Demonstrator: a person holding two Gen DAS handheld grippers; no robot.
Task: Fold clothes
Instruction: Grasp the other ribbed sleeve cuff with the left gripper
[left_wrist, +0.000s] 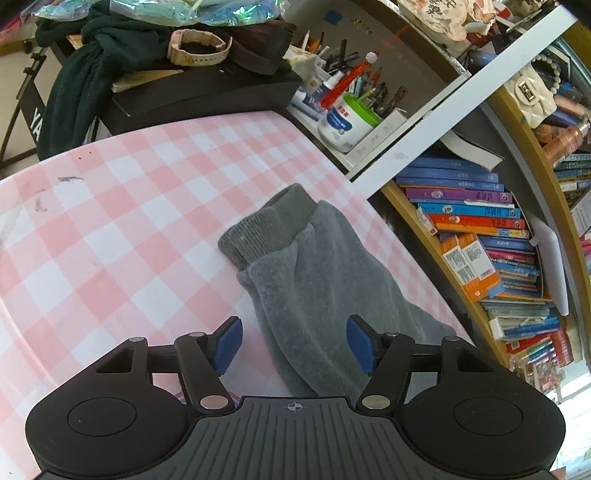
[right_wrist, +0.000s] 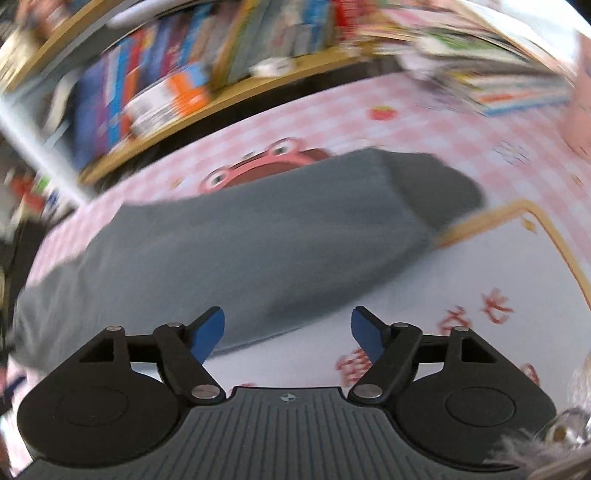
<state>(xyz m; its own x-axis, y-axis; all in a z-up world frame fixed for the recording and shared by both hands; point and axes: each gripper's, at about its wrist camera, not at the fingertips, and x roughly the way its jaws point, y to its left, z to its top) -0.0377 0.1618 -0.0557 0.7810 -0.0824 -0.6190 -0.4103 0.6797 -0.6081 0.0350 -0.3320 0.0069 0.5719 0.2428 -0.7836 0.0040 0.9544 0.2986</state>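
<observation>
A grey fleece garment (left_wrist: 325, 273) with a ribbed cuff (left_wrist: 266, 225) lies on the pink-and-white checked tablecloth (left_wrist: 129, 206). My left gripper (left_wrist: 295, 341) is open and empty, its blue pads (left_wrist: 229, 343) on either side of the garment's near part, just above it. In the blurred right wrist view the same grey garment (right_wrist: 240, 243) stretches across the table, its darker cuffed end (right_wrist: 436, 192) at the right. My right gripper (right_wrist: 288, 332) is open and empty, over the garment's near edge.
A black case (left_wrist: 199, 96) piled with dark clothes and a watch stands at the table's far edge. A box of pens and a white tub (left_wrist: 343, 125) sit on a shelf beside it. Bookshelves (left_wrist: 480, 236) run along the table's right side. A cartoon print (right_wrist: 258, 166) marks the cloth.
</observation>
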